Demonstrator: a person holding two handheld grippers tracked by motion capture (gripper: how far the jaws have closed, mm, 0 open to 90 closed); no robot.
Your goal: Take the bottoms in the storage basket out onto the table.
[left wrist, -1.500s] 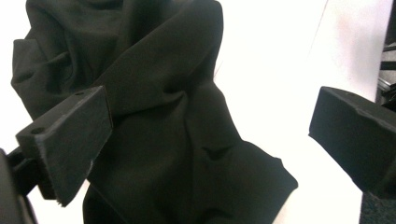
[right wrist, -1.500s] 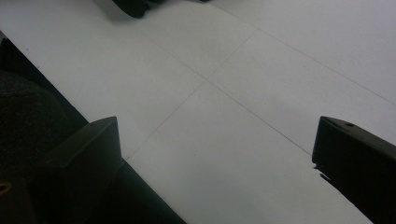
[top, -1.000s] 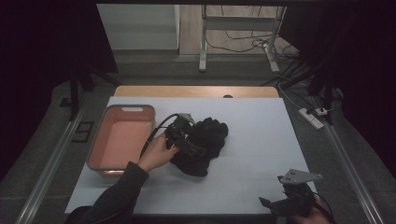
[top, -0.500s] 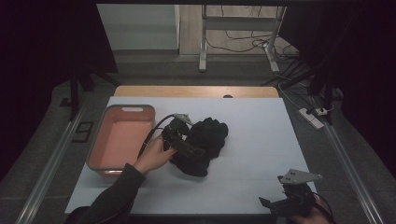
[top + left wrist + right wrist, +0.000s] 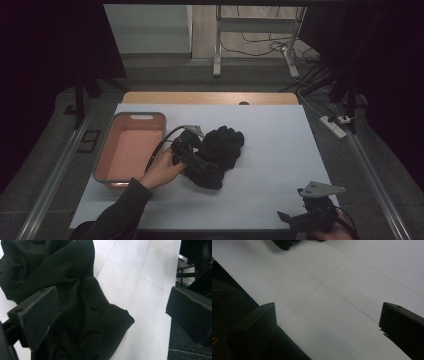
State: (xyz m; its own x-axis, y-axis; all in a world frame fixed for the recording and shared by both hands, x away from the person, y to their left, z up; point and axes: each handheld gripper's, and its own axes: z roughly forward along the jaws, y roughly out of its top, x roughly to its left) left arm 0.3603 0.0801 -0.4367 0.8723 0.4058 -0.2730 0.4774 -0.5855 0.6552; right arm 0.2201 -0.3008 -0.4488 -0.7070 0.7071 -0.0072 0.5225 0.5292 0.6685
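Note:
A crumpled black cloth [image 5: 225, 145] lies heaped in the middle of the white table [image 5: 280, 145]. My left gripper [image 5: 200, 162] rests low over the cloth's near left part, held by a hand coming from the bottom left. In the left gripper view, the left gripper [image 5: 112, 305] stands wide open, with the black cloth [image 5: 75, 302] spread between and under its jaws, not pinched. My right gripper [image 5: 291, 219] hovers at the near right edge of the table. In its own view the right gripper [image 5: 327, 312] is open over bare table, with a bit of the cloth [image 5: 283, 243] far off.
A pink tray [image 5: 112, 167] sits left of the cloth, close to my left hand. A wooden strip [image 5: 210, 98] borders the table's far edge. Cables and a power strip [image 5: 332, 125] lie on the floor at the right.
My left gripper has slid a little nearer and lower over the cloth. The right gripper has stayed where it was.

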